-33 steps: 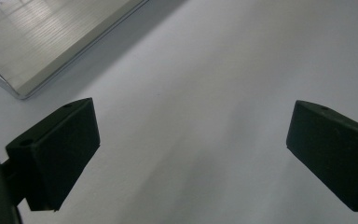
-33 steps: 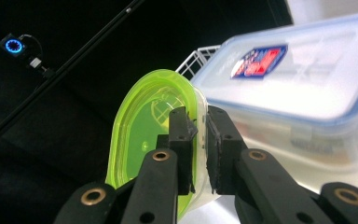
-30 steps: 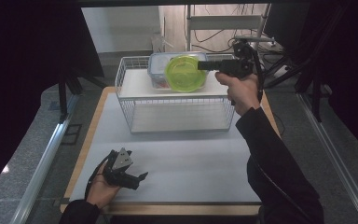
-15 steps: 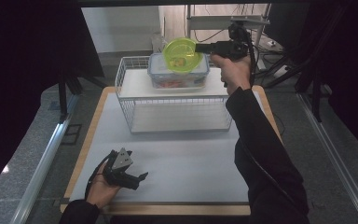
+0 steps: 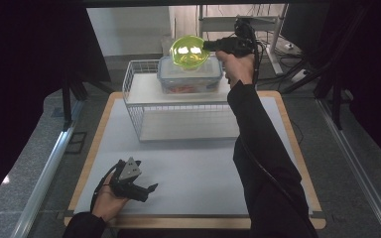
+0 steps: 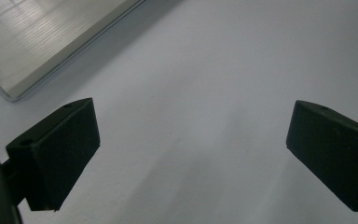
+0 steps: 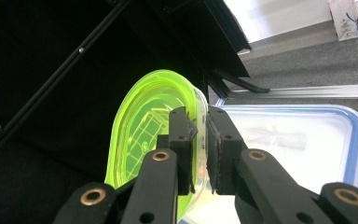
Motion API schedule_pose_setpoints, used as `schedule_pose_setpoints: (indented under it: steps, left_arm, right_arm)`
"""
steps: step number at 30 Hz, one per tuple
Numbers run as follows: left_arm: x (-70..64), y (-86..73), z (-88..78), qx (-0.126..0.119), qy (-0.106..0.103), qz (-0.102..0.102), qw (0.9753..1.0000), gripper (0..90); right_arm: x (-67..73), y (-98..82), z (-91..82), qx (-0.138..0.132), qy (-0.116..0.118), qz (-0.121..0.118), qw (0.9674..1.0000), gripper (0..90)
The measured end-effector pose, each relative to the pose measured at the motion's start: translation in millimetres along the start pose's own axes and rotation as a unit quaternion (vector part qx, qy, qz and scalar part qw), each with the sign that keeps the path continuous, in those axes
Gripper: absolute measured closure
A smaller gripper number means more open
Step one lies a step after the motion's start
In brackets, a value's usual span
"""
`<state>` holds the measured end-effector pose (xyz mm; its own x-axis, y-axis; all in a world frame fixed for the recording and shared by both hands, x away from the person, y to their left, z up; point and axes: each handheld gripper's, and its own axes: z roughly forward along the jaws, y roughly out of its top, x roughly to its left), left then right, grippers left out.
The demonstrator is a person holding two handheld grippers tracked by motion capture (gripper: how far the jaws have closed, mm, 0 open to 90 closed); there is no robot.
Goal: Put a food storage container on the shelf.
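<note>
In the high view, the right claw (image 5: 209,46) pinches a translucent green bowl (image 5: 189,51) by its rim above the lidded plastic container (image 5: 191,77) on the wire rack (image 5: 144,91); a thin-edge grip on slick plastic could slip. The left claw (image 5: 151,188) rests on the matte worktop (image 5: 198,173). In the left gripper view, its jaws gape, released. In the right gripper view, the pads clamp the bowl's smooth rounded wall.

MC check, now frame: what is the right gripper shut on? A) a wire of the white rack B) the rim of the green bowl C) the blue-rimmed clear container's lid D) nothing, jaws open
B: in the right gripper view the right gripper has its jaws pinched on the rim of the green bowl, held up over the blue-rimmed clear container on the white rack.
</note>
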<state>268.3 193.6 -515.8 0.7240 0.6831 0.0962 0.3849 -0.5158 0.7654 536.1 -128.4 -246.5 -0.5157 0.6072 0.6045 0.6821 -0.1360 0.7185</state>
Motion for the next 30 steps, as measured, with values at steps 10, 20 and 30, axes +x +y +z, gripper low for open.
schedule_pose_setpoints:
  steps: [10, 20, 30]
  left_arm:
    - [-0.3, 0.0, -0.1, 0.000, -0.003, 0.001, 1.0000, 2.6]
    - [-0.3, 0.0, 0.2, 0.001, -0.004, 0.001, 1.0000, 2.6]
    - [-0.4, 0.0, 0.1, 0.001, -0.004, 0.002, 1.0000, 2.6]
  right_arm:
    - [-2.0, 2.9, 7.9, -0.011, -0.036, -0.002, 0.9993, 78.5]
    - [-4.1, 1.2, 12.9, -0.017, -0.046, -0.003, 0.9988, 72.9]
    - [-2.2, 0.0, 15.0, -0.019, -0.055, -0.013, 0.9982, 67.4]
